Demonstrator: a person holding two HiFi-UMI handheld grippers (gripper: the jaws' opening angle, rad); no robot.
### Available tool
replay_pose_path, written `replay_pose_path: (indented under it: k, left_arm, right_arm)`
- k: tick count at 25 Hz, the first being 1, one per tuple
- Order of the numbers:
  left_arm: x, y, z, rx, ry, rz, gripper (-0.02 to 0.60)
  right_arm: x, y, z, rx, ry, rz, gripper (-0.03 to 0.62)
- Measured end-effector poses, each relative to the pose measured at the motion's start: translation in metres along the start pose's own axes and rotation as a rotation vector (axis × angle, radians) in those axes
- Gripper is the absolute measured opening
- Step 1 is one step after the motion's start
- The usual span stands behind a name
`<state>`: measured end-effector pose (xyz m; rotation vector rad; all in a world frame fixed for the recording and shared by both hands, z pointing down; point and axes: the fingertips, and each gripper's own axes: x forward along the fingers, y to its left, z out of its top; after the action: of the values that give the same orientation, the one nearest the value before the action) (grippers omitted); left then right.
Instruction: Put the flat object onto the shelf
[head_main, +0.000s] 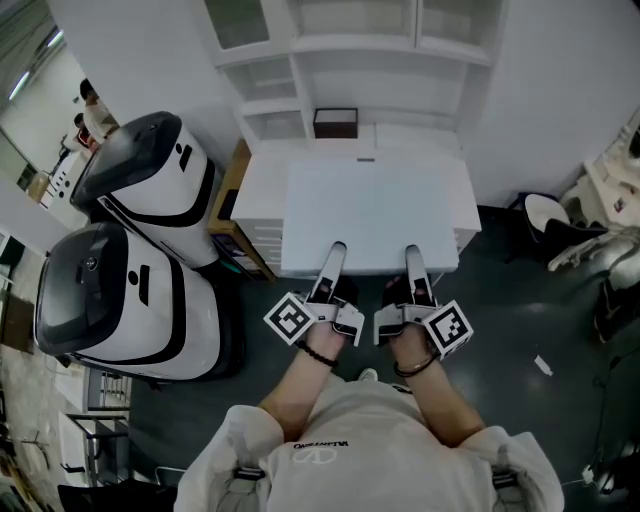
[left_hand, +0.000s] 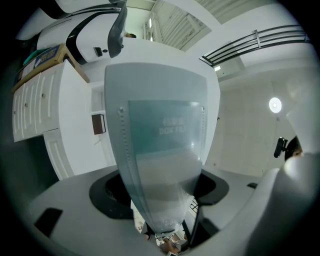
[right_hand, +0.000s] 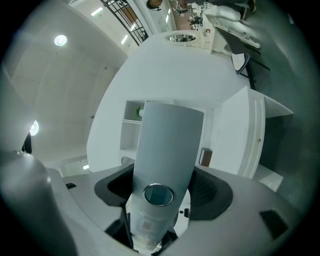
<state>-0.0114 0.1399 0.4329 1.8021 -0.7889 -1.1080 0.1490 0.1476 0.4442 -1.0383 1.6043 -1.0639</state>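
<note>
Left claw (head_main: 336, 250) and right claw (head_main: 411, 252) both clamped onto near edge of flat box (head_main: 375, 205), jaws wide around it. Held level over white tabletop (head_main: 262, 185), in front of shelf (head_main: 350, 62).

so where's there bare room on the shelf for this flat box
The wide shelf above the dark box looks bare, and so does the ledge right of that box. The small left cubbies are narrow. Left of the cabinet, two white machines crowd in.
</note>
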Motion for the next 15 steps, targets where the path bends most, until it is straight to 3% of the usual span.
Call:
replay_pose_path:
  k: [8, 15]
  left_arm:
    - [0.030, 0.019, 0.008, 0.014, 0.005, 0.014, 0.319]
    - [0.070, 0.045, 0.027, -0.019, 0.018, 0.003, 0.319]
  right_arm:
    - [0.032, -0.017, 0.007, 0.021, 0.008, -0.002, 0.322]
    - [0.078, -0.029, 0.012, -0.002, -0.004, -0.007, 0.322]
